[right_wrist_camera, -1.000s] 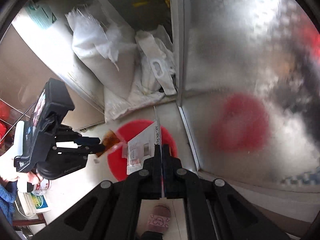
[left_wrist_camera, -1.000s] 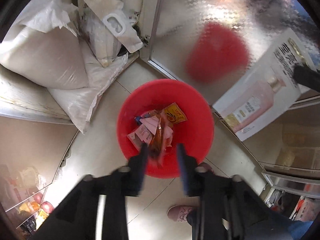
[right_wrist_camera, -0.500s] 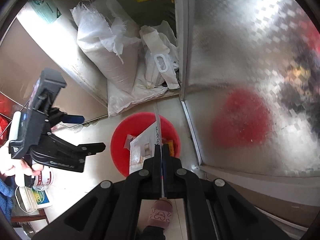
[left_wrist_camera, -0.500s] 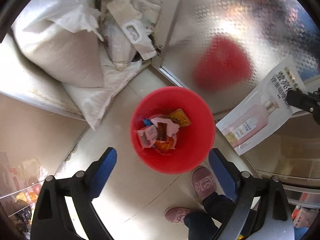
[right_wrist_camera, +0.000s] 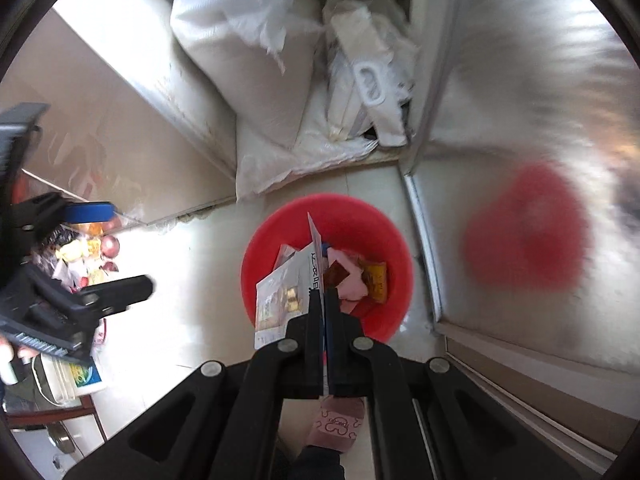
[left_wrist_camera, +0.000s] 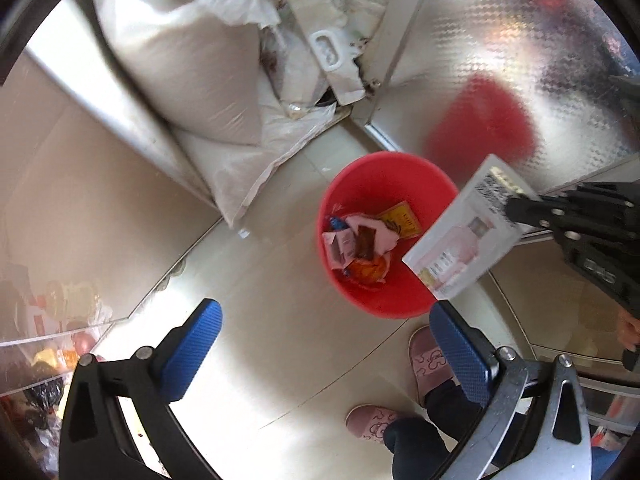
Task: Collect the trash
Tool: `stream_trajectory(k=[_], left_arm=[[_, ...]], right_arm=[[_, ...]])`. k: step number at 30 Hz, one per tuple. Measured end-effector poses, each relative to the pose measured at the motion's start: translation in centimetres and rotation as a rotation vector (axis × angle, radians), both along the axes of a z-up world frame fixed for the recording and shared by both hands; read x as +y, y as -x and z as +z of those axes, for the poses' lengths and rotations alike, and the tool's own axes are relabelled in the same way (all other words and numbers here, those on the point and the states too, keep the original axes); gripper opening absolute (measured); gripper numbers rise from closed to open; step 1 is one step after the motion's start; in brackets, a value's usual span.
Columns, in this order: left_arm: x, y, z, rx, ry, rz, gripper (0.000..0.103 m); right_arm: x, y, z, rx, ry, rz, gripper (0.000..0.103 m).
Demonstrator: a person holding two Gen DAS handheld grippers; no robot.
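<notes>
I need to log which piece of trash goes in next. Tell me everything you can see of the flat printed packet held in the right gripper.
The packet is a thin, flat, stiff-looking rectangle, mostly white, printed with a pink bottle, small text and a barcode-like block near the gripped end. The right gripper pinches that upper end between shut jaws, so it hangs tilted over the near rim of the red bucket, above the wrappers inside. From the right wrist view it appears edge-on. Only the gripper touches it.

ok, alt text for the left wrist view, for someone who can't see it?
Looking down on a red bucket of wrappers on a pale tiled floor, the left gripper open and empty in front of it. From the right, the right gripper holds a flat white package over the rim; white sacks are piled behind.
</notes>
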State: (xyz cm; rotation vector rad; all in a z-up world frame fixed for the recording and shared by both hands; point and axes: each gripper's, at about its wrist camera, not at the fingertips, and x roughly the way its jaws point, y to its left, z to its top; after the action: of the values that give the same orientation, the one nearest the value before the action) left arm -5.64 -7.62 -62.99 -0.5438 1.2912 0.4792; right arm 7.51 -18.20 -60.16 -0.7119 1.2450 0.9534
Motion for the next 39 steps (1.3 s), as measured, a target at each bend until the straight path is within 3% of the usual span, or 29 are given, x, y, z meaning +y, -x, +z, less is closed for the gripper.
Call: stream_trajectory(k=[8, 10, 11, 12, 13, 19, 21, 23, 30, 39], left_arm=[[0.1, 1.5, -2.5, 0.018, 0.010, 0.072, 0.103], [-0.1, 1.6, -2.7, 0.022, 0.006, 0.075, 0.103], [-0.2, 1.6, -2.9, 0.028, 0.004, 0.078, 0.103], [-0.2, 1.5, -3.1, 0.033, 0.001, 0.082, 0.103], [-0.2, 1.6, -3.3, 0.037, 0.001, 0.087, 0.103], [0.0, 1.6, -3.2, 0.031, 0.006, 0.113, 0.103], [-0.1, 1.5, -2.7, 0.028, 0.000, 0.114, 0.103], [-0.3, 1.3, -1.6, 0.014, -0.004, 0.109, 0.103], [-1.5, 1.0, 2.9, -0.027, -0.013, 0.055, 0.103], [-3.3, 2.5, 15.4, -0.120, -0.082, -0.029, 0.103]], right_arm=[[1.6, 0.5, -5.4, -0.015, 0.077, 0.034, 0.001], [1.8, 0.5, -5.8, -0.030, 0.094, 0.038, 0.006], [1.7, 0.6, -6.0, -0.028, 0.099, 0.036, 0.022], [1.6, 0.4, -6.0, -0.027, 0.098, 0.030, 0.047], [1.4, 0.4, -5.8, -0.025, 0.084, 0.027, 0.056], [0.9, 0.6, -4.9, -0.050, 0.057, 0.055, 0.078], [0.7, 0.7, -3.9, -0.060, 0.037, 0.062, 0.092], [0.6, 0.8, -2.9, -0.068, 0.021, 0.060, 0.097], [-0.8, 2.5, 3.7, -0.121, -0.026, 0.029, 0.102], [-2.9, 5.8, 15.3, -0.233, -0.068, -0.047, 0.102]])
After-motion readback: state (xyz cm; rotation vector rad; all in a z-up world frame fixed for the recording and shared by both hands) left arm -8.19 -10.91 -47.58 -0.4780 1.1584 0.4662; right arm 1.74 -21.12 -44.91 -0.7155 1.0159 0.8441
